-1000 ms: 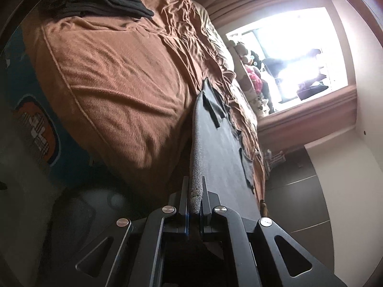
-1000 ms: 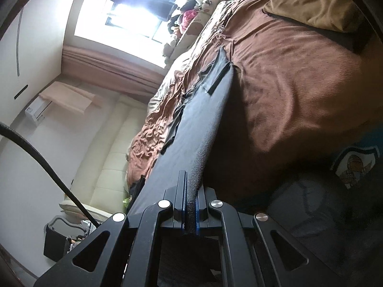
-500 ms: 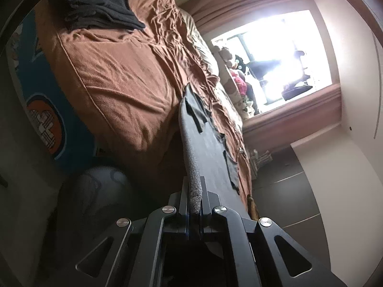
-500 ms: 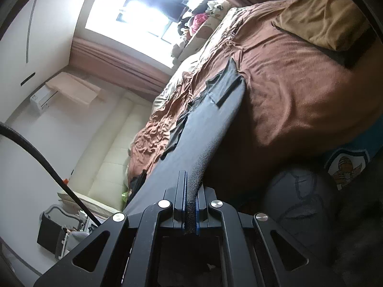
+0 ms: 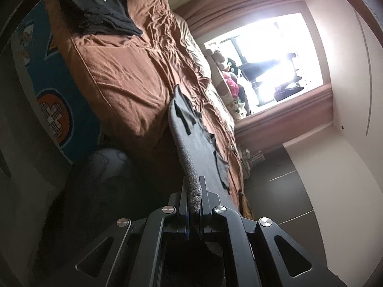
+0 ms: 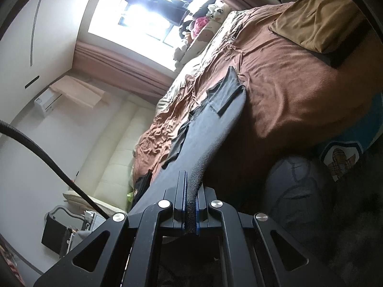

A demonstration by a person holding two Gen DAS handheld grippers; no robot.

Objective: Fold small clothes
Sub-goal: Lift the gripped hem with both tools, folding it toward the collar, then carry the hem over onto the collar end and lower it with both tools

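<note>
A dark grey garment [image 5: 191, 138] is stretched taut in the air between my two grippers, above the near edge of the brown bed [image 5: 124, 81]. My left gripper [image 5: 195, 198] is shut on one end of its edge. My right gripper [image 6: 191, 205] is shut on the other end; the garment [image 6: 210, 129] runs away from it toward the bed [image 6: 287, 83]. The cloth's lower part hangs toward the bedspread; whether it touches is unclear.
A stack of folded dark clothes [image 5: 100, 9] lies on the bed's far corner. A tan cushion [image 6: 318, 16] lies on the bed. A grey round object [image 6: 294, 186] sits on the floor beside the bed. Stuffed toys [image 5: 227, 76] line the bright window.
Both grippers have lifted and pulled back from the bed with the garment held stretched between them. More of the bed and floor shows now.
</note>
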